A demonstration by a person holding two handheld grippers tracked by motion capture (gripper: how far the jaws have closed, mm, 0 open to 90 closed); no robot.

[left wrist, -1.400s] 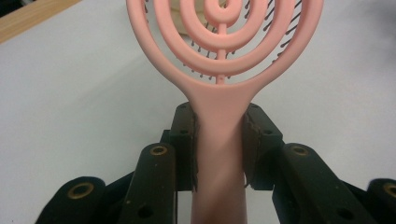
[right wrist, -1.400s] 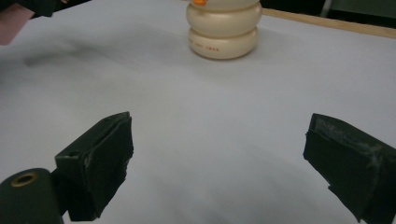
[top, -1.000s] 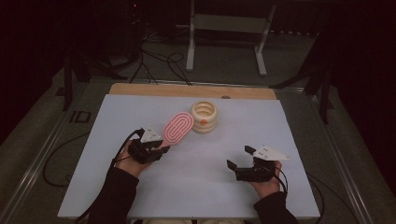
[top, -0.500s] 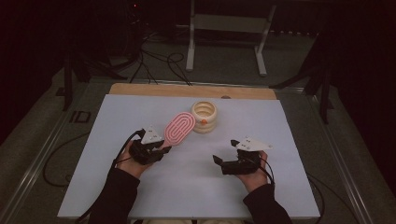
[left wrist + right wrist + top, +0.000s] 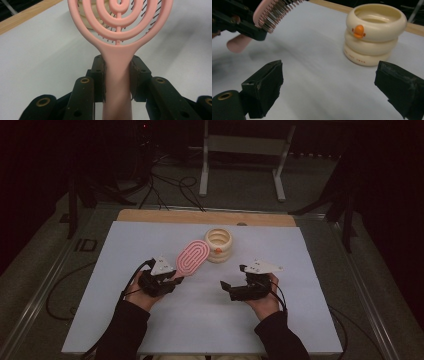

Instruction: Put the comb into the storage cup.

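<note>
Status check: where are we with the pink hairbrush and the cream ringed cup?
Done: the left gripper is shut on the handle of the pink plastic hairbrush with looped ribs, lifted off the white table.
In hand: the right gripper, jaws wide open and empty, points toward the cream ringed cup with an orange beak.
Left: the cup stands upright, ungripped, with nothing in it.

I have both forearms coming in from the near edge, dark sleeves down to the wrists. My left gripper (image 5: 159,279) sits low, its jaws clamped tight and aimed up and to the right. My right gripper (image 5: 246,287) is held in the right hand (image 5: 264,299), its jaws spread wide and pointing left toward the other gripper.
</note>
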